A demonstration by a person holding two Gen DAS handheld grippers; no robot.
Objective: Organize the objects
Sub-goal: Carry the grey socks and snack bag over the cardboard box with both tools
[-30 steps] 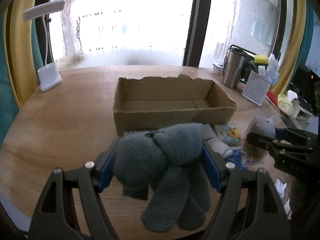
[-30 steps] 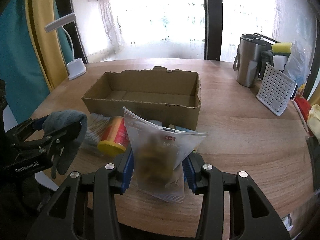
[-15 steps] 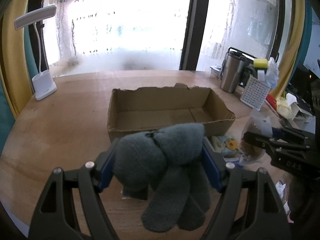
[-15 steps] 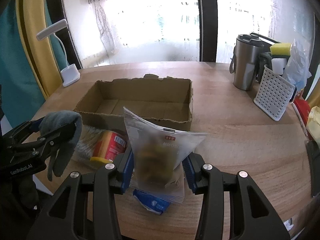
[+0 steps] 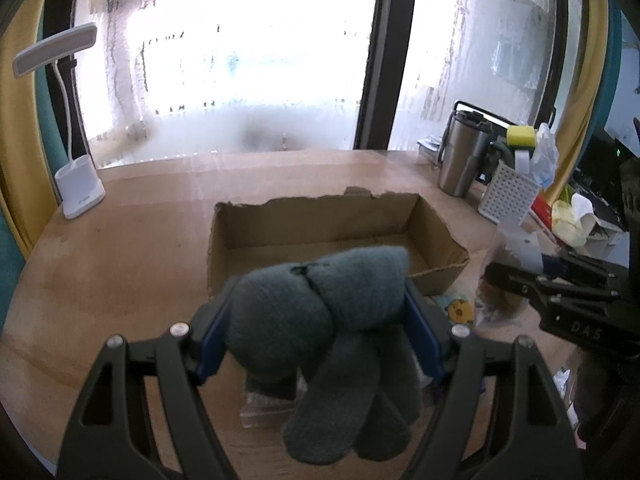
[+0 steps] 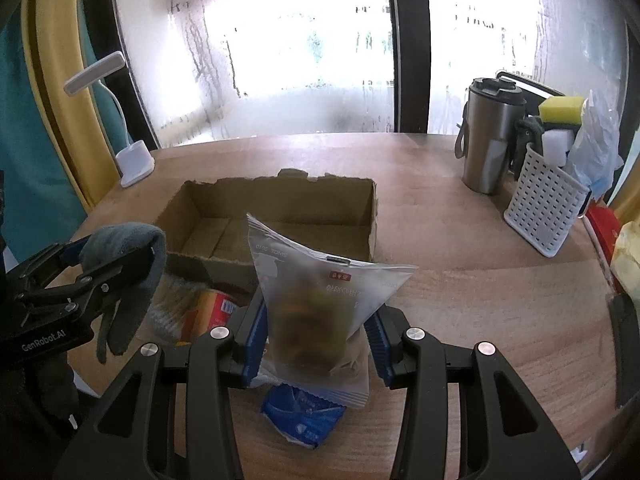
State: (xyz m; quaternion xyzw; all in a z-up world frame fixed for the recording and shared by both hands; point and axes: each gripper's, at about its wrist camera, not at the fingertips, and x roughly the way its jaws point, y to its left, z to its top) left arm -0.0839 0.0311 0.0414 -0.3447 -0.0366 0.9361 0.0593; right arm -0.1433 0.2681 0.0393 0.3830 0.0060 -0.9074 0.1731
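Left wrist view: we are gripping a knitted grey glove (image 5: 320, 320) with our left gripper (image 5: 320, 336), our right gripper (image 6: 316, 340) clamping a crinkly snack bag (image 6: 316, 292); the torn cardboard box (image 5: 436, 216) is sitting farther off than before.

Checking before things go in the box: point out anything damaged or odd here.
The cardboard box has a torn, ragged far rim and a ripped right corner. It is still open and empty. Nothing looks spilled.

Grey knit gloves (image 5: 328, 320) dangling, frosted snack bag (image 6: 320, 304) upright, cardboard box (image 6: 280, 204) open
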